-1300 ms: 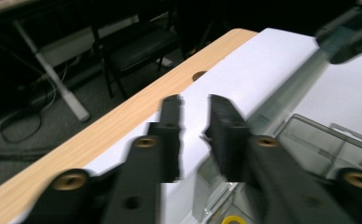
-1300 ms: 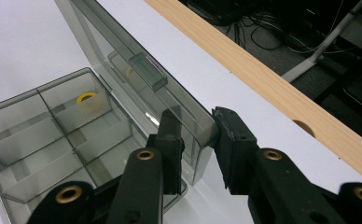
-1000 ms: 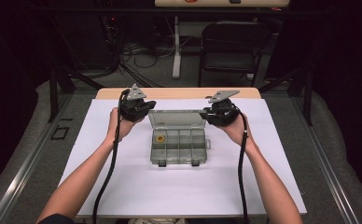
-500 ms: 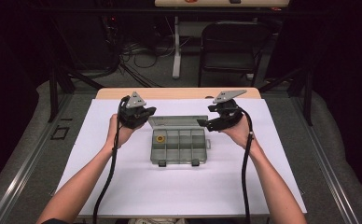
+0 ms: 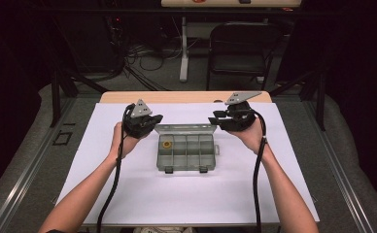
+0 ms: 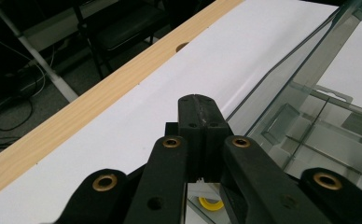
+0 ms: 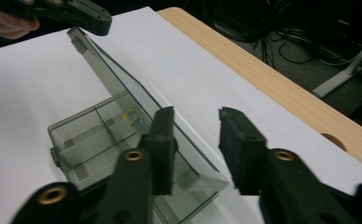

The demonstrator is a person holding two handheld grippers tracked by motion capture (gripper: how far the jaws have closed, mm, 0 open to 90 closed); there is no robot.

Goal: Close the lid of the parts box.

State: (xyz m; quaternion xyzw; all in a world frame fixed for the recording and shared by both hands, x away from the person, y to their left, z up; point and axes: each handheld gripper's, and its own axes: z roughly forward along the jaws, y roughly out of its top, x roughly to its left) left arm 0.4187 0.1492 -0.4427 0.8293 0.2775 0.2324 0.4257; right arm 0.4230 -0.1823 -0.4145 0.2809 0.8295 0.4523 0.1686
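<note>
Clear compartment box is seen lying on the white sheet mid-table, its lid raised at the far edge. A yellow roll is held in one compartment. Beside the lid's corners, the left gripper is shut on nothing, while the right gripper, just closing, is parted with nothing gripped.
</note>
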